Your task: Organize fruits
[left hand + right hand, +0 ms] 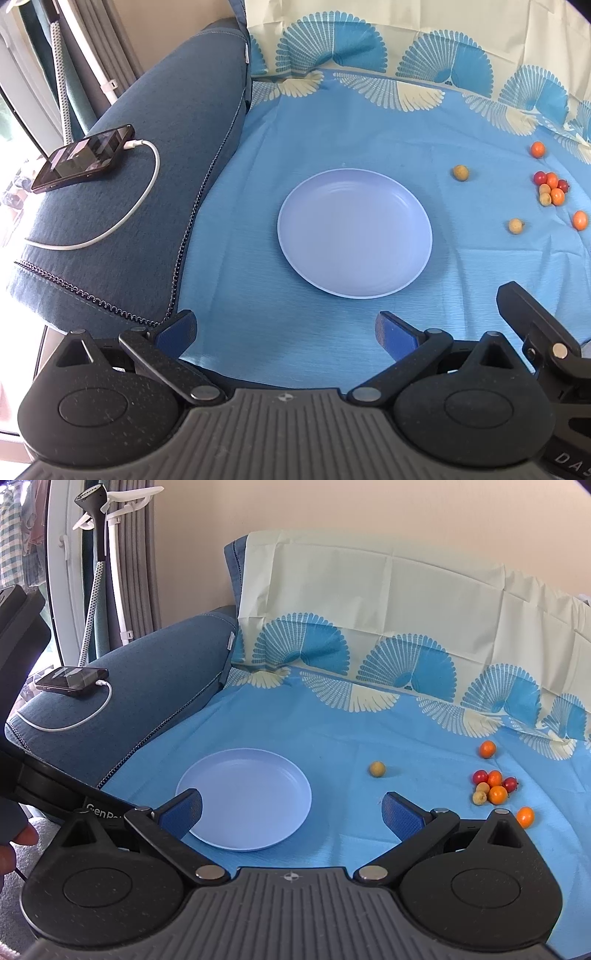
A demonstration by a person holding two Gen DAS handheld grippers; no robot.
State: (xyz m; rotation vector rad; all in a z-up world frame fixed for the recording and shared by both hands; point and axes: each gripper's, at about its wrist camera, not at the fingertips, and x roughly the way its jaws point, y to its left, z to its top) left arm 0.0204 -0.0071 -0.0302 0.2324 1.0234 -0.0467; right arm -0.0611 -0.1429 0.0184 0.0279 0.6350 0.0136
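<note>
An empty pale lilac plate lies on the blue cloth. To its right lie small fruits: a tan one, an orange one at the back, a cluster of red, orange and tan ones, another tan one and an orange one nearest. My left gripper is open in front of the plate, nothing between its fingers. My right gripper is open, its left finger over the plate's near edge.
A blue sofa arm on the left carries a phone with a white charging cable. The fan-patterned cloth drapes up the backrest. The right gripper's body shows at the left view's right edge.
</note>
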